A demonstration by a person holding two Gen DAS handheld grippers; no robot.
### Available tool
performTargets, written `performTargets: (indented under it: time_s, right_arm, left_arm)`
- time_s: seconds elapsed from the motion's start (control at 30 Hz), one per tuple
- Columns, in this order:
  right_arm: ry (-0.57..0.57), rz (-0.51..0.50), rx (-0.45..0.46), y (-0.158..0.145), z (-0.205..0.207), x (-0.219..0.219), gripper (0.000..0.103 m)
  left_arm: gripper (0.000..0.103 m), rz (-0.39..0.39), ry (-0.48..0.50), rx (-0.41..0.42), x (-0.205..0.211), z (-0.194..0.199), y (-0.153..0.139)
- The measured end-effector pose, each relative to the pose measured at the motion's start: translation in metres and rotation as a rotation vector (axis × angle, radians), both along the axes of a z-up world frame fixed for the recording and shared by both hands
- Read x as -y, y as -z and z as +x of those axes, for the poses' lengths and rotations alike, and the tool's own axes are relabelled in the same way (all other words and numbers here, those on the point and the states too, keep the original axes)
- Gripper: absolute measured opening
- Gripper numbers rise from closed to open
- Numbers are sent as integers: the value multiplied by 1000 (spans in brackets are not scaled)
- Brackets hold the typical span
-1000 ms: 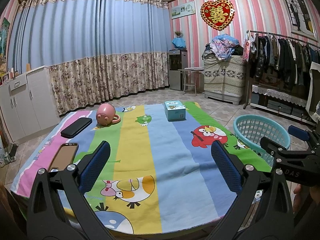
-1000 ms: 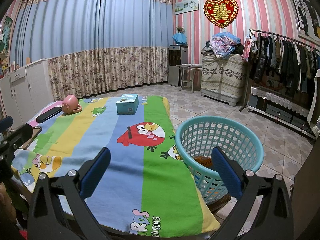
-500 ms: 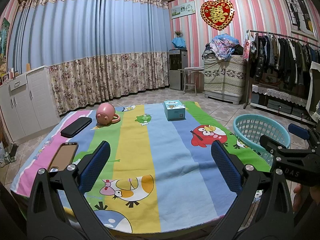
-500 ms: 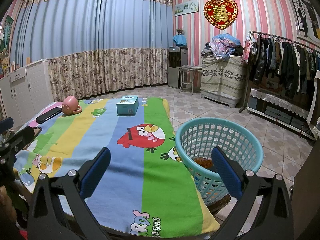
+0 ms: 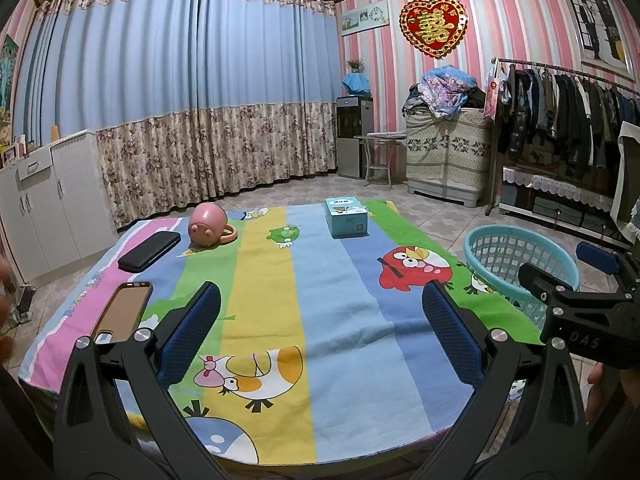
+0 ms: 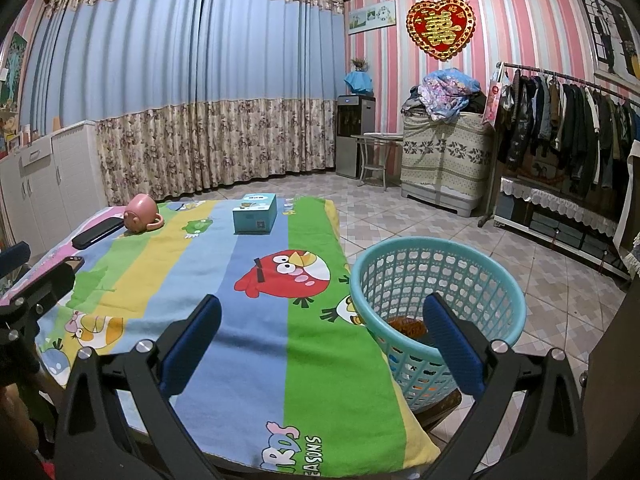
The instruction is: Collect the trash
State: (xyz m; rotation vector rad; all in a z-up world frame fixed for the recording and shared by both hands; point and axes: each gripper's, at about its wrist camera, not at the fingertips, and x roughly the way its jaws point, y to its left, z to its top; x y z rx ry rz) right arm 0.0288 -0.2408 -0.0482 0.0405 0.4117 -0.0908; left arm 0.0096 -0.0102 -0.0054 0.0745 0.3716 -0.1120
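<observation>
Nothing has moved: left claw (image 5: 320, 336) and right claw (image 6: 322, 338) gape empty; basket (image 6: 436, 256) upright.

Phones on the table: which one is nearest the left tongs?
The brown-backed phone, just beyond the left tongs; the black phone lies farther back, beside the pink mug.

The bench (image 5: 280, 456) is covered by a striped cartoon-bird cloth (image 5: 332, 320) in pink, green, yellow and blue. Along its far side, a black phone-like slab (image 5: 149, 251), a pink pig-faced mug (image 5: 208, 231) lying on its side and a light-blue cardboard box (image 5: 346, 217) are seen. Nearer the left edge, a phone in a brown case (image 5: 124, 312) is laid flat.
</observation>
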Motion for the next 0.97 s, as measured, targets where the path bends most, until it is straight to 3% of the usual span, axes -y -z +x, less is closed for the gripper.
performTargets:
  time_s: [0.97]
  right_arm:
    - [-2,-5,1,1,0,0,98]
  left_arm:
    - [98,-4,-4,-8,4,7,3]
